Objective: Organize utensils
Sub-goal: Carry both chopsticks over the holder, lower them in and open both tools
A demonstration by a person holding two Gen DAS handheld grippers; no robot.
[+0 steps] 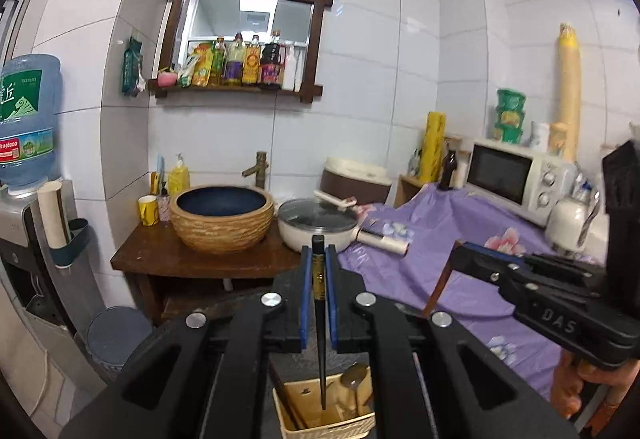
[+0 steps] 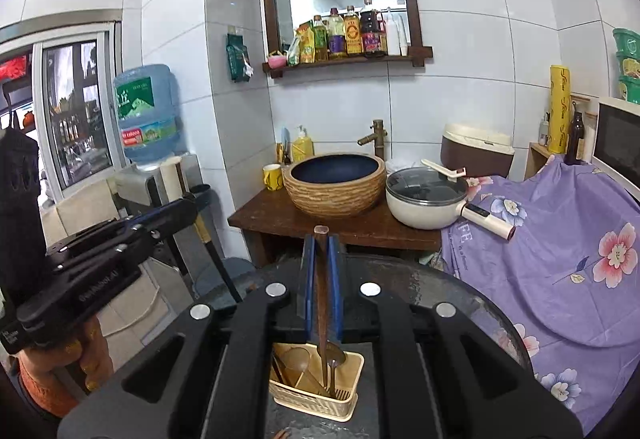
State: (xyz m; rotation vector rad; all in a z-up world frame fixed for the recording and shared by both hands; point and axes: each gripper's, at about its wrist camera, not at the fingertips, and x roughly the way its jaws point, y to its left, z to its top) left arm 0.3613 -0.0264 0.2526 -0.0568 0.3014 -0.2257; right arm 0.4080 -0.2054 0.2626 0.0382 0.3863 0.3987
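The left gripper (image 1: 319, 281) is squeezed shut on a black chopstick (image 1: 320, 319), whose tip hangs over the tan basket (image 1: 320, 425) below. The right gripper (image 2: 322, 279) is closed tight on a brown wooden utensil (image 2: 322, 299) above the same basket. Some spoons already stand inside. These two probably still need a place, so the job looks partly done.

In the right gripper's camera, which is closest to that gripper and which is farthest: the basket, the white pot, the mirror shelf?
From the right gripper:
1. Basket, right below the fingers.
2. White pot, ahead and a bit right, on the wooden stand.
3. Mirror shelf, high on the back wall.
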